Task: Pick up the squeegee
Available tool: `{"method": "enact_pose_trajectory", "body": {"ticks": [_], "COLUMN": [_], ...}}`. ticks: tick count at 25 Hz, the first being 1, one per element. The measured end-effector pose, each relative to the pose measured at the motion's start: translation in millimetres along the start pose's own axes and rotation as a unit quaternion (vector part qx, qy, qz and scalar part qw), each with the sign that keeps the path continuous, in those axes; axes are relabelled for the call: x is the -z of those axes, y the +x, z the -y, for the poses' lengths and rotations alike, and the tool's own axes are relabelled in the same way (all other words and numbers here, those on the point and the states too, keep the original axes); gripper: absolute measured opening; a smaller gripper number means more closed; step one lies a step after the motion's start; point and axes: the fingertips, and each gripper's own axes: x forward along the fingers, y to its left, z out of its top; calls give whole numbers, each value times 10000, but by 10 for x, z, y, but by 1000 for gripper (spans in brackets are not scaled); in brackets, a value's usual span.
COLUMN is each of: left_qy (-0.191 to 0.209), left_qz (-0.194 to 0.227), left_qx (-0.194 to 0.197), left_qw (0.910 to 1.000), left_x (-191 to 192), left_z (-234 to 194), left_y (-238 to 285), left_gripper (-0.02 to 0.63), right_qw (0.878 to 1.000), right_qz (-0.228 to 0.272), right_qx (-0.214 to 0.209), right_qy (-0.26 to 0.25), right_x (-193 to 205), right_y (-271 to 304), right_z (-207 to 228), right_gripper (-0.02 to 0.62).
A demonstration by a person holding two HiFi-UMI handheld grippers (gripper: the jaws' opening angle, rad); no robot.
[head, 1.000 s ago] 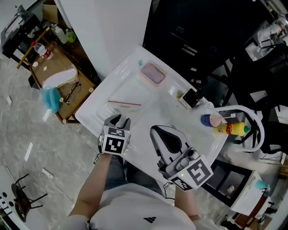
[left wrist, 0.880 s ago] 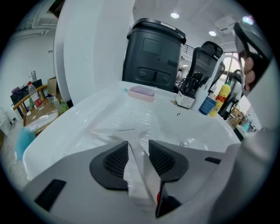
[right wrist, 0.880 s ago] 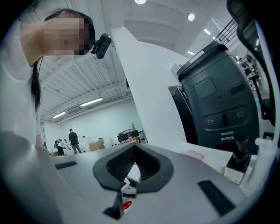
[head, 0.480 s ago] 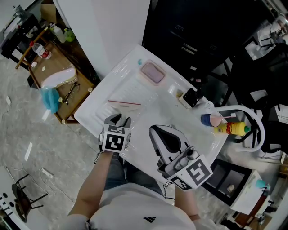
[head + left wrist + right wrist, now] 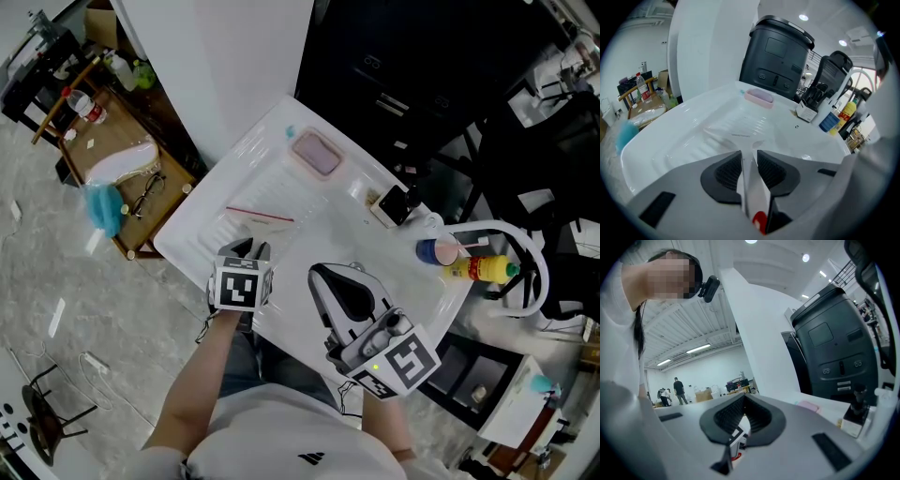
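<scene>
The left claw, its jaws just closing to a narrow gap with nothing pinched, points at the squeegee just ahead on the ribbed white worktop, blade crosswise, handle seemingly toward it; the right claw, closed and empty, sits farther off.

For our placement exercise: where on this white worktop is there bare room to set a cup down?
Bare: the worktop between squeegee and black holder. Crowded: right end, around blue cup and yellow bottle.
</scene>
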Motion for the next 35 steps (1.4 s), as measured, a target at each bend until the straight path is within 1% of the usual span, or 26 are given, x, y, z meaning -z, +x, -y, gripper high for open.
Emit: {"method": "enact_pose_trajectory", "body": {"ticks": [1,2,6,8,14,18,21,29,33,35], "left_qy": [-38,-41,141,168,189,58,69,401,561,654], "left_qz": [18,46,212,294,464,602,743,1326,1570,1701], "left_qx": [-5,-12,-85,-91,-28,57,138,431,616,769], "left_qw": [10000,10000,9996,9994,9987,9982,9971,9894,9841,9802], "left_x": [-7,-14,-49,-57,-104,-148,-222,-535,-684,-765], "left_z": [-6,-10,-1,7,32,29,62,238,366,447], "left_y": [-14,-28,-73,-89,-168,-235,-323,-646,-822,-916], "left_gripper": [104,101,95,92,78,77,77,77,75,75], "right_qw": [10000,10000,10000,10000,9999,9999,9998,9994,9991,9986], "right_qz": [2,5,35,49,99,112,136,187,206,244], "right_qx": [6,15,55,65,93,103,122,233,330,417], "right_qy": [-2,-3,-6,-10,-24,-43,-59,-147,-194,-219], "right_x": [-4,-9,-27,-32,-42,-53,-69,-128,-176,-205], "right_y": [-5,-11,-38,-49,-85,-94,-102,-116,-150,-174], "right_z": [-1,-1,9,10,5,-13,-22,-76,-94,-105], "right_gripper": [9,9,9,9,9,9,9,9,9,9]}}
